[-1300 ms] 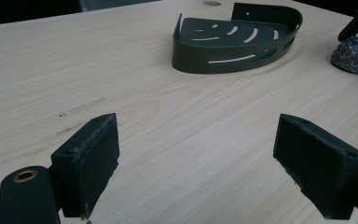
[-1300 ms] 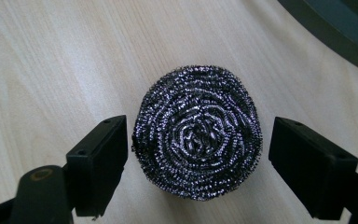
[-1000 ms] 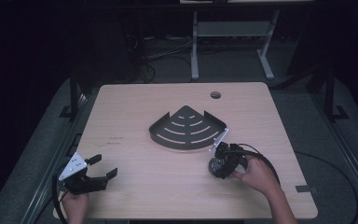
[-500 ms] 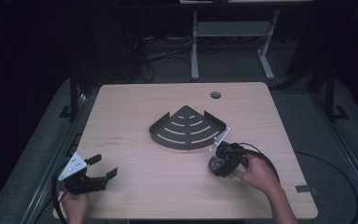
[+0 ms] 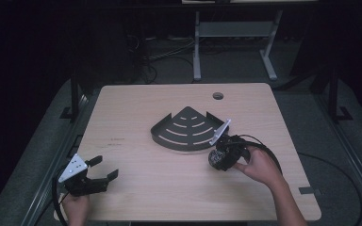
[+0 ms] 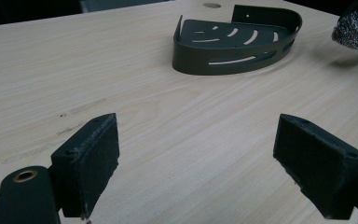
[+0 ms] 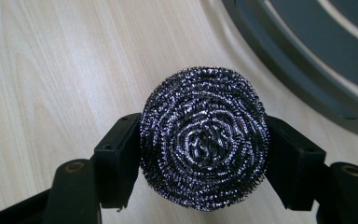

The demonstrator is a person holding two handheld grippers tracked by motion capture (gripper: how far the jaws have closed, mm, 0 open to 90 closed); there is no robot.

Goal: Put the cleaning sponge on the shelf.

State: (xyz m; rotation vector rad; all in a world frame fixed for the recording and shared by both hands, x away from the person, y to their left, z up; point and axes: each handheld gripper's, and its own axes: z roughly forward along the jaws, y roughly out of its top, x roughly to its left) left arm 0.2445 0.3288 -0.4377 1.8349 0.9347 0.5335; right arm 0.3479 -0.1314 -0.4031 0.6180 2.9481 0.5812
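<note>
High view: The light wooden table (image 5: 141, 127) carries a dark grey, quarter-round slotted metal corner tray (image 5: 185, 129) near its centre. The right gripper (image 5: 215, 158) sits just right of and nearer than the tray, held by the person's right hand (image 5: 257, 162). Its jaws are clamped on a round steel-wool scouring pad (image 5: 214, 157), just off the tray's near right edge. The left gripper (image 5: 104, 170) is at the near left corner of the table, well apart from the tray, with its jaws spread and nothing between them.

Left gripper view: The two black jaws stand wide apart over bare table surface. The corner tray (image 6: 235, 42) lies far ahead, its curved slotted wall facing the camera. The scouring pad (image 6: 356, 31) appears at the far right edge, raised off the table with its shadow beneath.

Right gripper view: The scouring pad (image 7: 204, 144) is gripped between both jaws, one pad pressing on each side. The tray's curved rim (image 7: 303, 60) lies to the far right, near the pad but not touching it.
</note>
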